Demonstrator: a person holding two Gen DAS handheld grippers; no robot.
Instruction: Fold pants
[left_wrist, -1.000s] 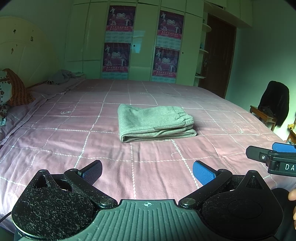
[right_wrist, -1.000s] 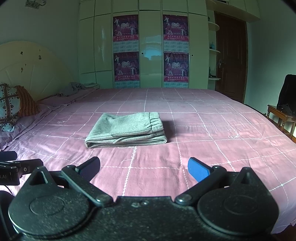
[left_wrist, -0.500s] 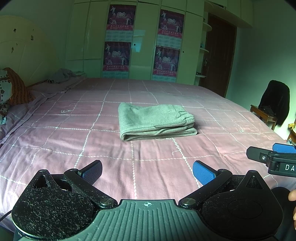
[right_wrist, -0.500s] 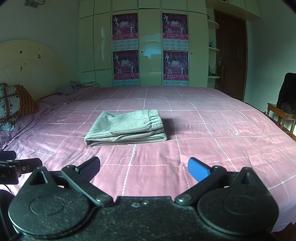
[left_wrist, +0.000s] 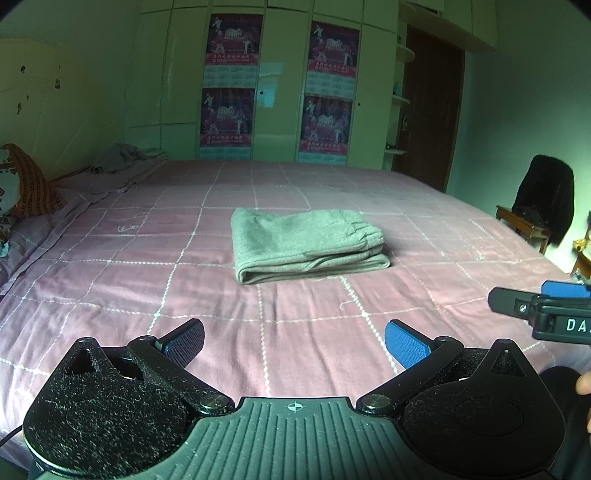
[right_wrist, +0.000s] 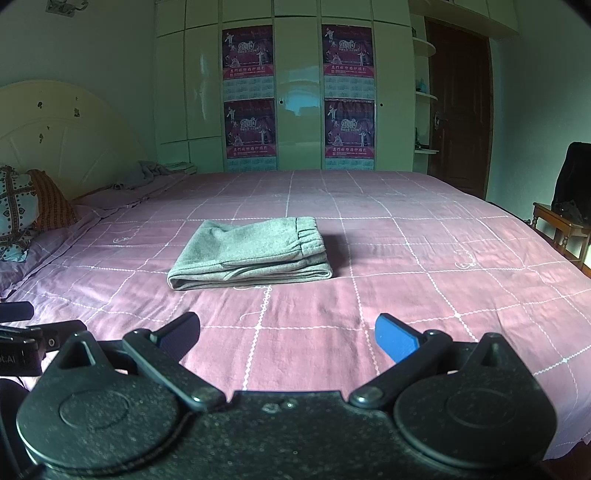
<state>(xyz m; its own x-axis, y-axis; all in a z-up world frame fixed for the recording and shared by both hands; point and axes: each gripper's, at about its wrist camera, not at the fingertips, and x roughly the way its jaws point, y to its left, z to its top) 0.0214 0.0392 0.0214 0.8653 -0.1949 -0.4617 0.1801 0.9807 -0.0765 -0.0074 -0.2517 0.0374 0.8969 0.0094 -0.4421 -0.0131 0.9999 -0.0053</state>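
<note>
Pants (left_wrist: 308, 243) sit mid-bed, folded into a compact rectangular stack, elastic waistband on the right side, rounded fold edge facing the cams. Grey fleecy knit, layers visible along the near edge. Bedsheet (left_wrist: 147, 280) is pink w/ a white stitched grid, flat, only light wrinkles; lots of bare sheet on all sides of the stack, near edge of the bed just under both grippers.

Left gripper (left_wrist: 294, 341) spread wide, nothing between the blue textured pads, well short of the pants. Right gripper (right_wrist: 288, 332) same: wide apart, holding nothing, hovering over the near sheet. Each gripper's tip shows at the edge of the other's view; partial white lettering "DA" on the right one's body.

Bkgd: glossy cream wardrobe (right_wrist: 299, 92) w/ four purple calendar posters (right_wrist: 248, 127), "2010" readable. Cream headboard (right_wrist: 55, 133) left, patterned pillows (right_wrist: 22, 214) below it. Dark door (right_wrist: 460, 110) right, wooden chair (right_wrist: 563, 229) w/ a black garment (left_wrist: 546, 199) draped on it.
</note>
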